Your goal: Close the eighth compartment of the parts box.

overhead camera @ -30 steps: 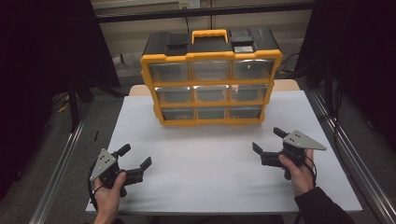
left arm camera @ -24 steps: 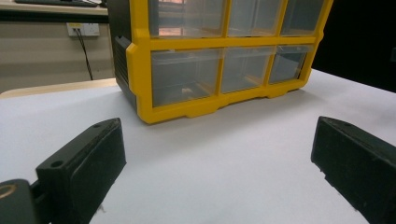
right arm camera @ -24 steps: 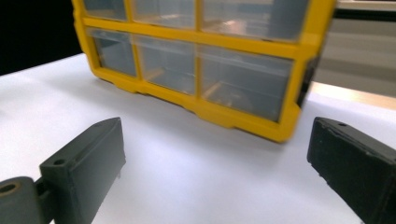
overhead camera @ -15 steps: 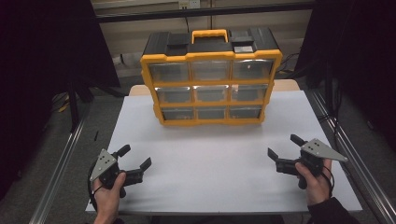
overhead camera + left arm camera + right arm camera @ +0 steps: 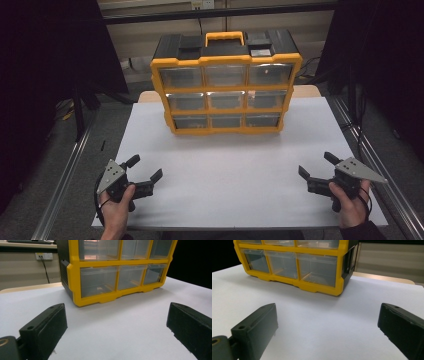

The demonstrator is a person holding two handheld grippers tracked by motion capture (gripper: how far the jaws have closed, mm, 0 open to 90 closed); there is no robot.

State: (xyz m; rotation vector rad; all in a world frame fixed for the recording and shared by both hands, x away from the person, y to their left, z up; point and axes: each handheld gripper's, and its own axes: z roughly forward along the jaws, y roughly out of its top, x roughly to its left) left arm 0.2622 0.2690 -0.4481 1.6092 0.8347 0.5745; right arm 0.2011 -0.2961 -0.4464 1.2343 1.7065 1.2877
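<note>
Left gripper (image 5: 146, 169) low over the near left corner of the white table (image 5: 225, 175), jaws spread wide, nothing between them. Same story in the left gripper view: two black jaws well apart, bare table between. Right gripper (image 5: 315, 167) at the near right corner, likewise released and empty, jaws parted as wide in the right gripper view.

Ahead of both, toward the far edge of the table: the yellow drawer organizer (image 5: 226, 82), upright, black carry handle side up, its face of clear drawers turned toward the near edge. Three rows of three drawers, all apparently pushed in. Long axis across the table, left to right, so parallel to the line joining the two grippers. Well apart from each; open table in the gap.

From the left gripper, forward and to the right, with the organizer's left end and bottom-left drawer (image 5: 98, 281) closest. From the right gripper, forward and to the left, with the right end and bottom-right drawer (image 5: 317, 266) closest. About equally far from either, as far as the high view allows judging; no clear nearer hand. Left column of drawers better placed for the left gripper, right column for the right, middle column open to both. Contents of the drawers too dim to make out.
</note>
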